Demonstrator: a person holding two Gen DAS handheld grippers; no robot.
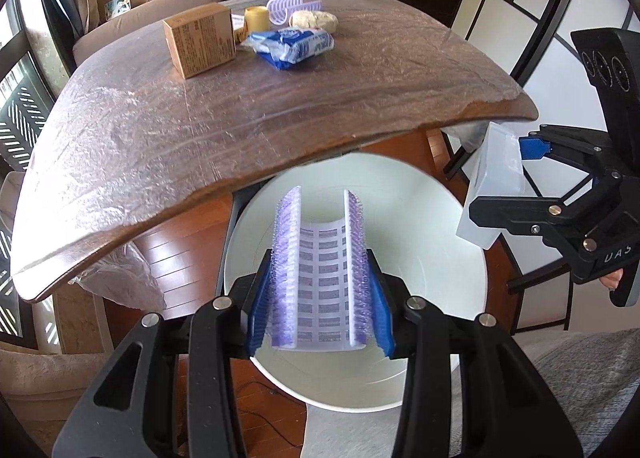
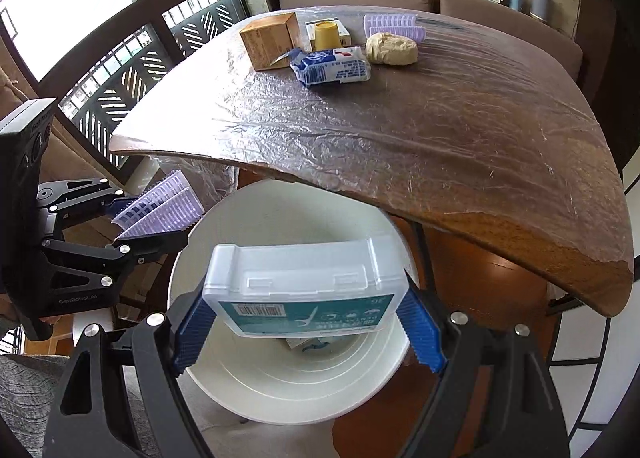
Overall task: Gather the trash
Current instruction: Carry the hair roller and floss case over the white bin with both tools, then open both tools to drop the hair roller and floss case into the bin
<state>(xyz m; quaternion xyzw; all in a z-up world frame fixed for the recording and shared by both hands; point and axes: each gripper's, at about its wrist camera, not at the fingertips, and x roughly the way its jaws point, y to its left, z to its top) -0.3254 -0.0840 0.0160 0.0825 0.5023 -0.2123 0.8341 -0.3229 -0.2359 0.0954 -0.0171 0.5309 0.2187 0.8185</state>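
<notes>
- Left wrist view: the left gripper (image 1: 320, 298) points down over a white bin (image 1: 440, 226) on the floor, just beside the near edge of the bench (image 1: 280, 106).
- Its jaws pinch a purple bristled strip (image 1: 320, 270), folded into a channel, with the blue pads pressed on both bristled sides; the strip hangs above the bin's mouth.
- Right wrist view: the right gripper (image 2: 308, 322) is also aimed into the white bin (image 2: 280, 374), jaws spread wide yet clamped on the two ends of a clear plastic box (image 2: 304, 278) with a teal label, held above the opening.
- A small piece of packaging (image 2: 308, 344) lies at the bottom of the bin; what it is cannot be told.
- The bench top is covered with crinkled clear film.
- On its far side stand a brown carton (image 2: 270, 40) and a yellow cup (image 2: 326, 34); a blue-and-white packet (image 2: 334, 68) lies in front of them.
- A beige lump (image 2: 390, 48) sits just beside the packet, with another purple bristled strip (image 2: 394, 26) behind it.
- Each gripper shows at the edge of the other's view, side by side over the bin.
</notes>
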